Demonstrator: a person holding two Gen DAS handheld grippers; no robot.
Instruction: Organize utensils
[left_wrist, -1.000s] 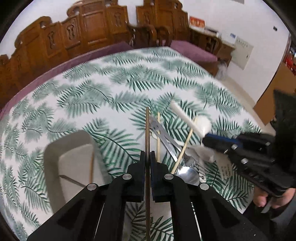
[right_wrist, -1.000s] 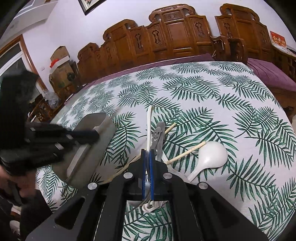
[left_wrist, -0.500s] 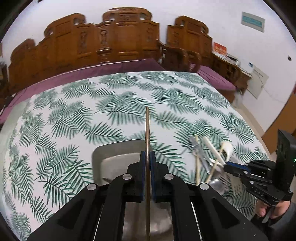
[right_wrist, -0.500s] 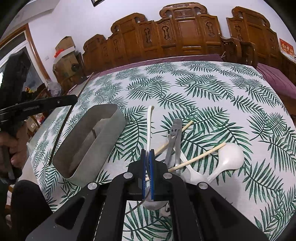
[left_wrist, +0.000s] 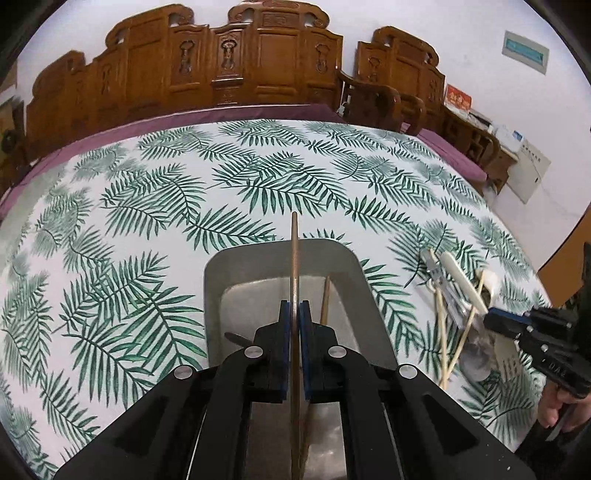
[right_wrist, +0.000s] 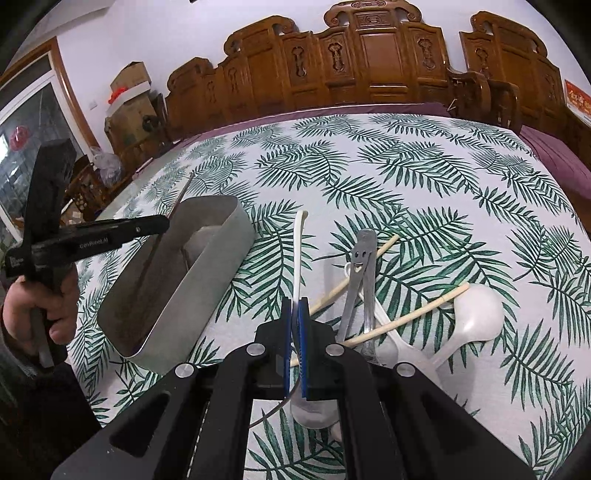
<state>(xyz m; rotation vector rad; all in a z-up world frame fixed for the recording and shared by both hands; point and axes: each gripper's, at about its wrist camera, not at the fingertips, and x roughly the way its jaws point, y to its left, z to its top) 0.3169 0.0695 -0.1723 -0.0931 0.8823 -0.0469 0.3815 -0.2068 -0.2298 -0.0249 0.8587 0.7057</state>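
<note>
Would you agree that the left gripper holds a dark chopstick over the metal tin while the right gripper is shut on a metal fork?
Not quite: the right gripper is shut on a white spoon, as the right wrist view shows. The left gripper does hold the dark chopstick over the metal tin.

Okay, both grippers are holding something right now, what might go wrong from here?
1. The left gripper pinches the dark wooden chopstick partway along, its tip past the grey metal tray's far rim; released so, it may lodge on the rim.
2. The right gripper grips the white plastic spoon beside the crossed pale chopsticks and smiley-face metal utensil; lifting may drag them.
</note>
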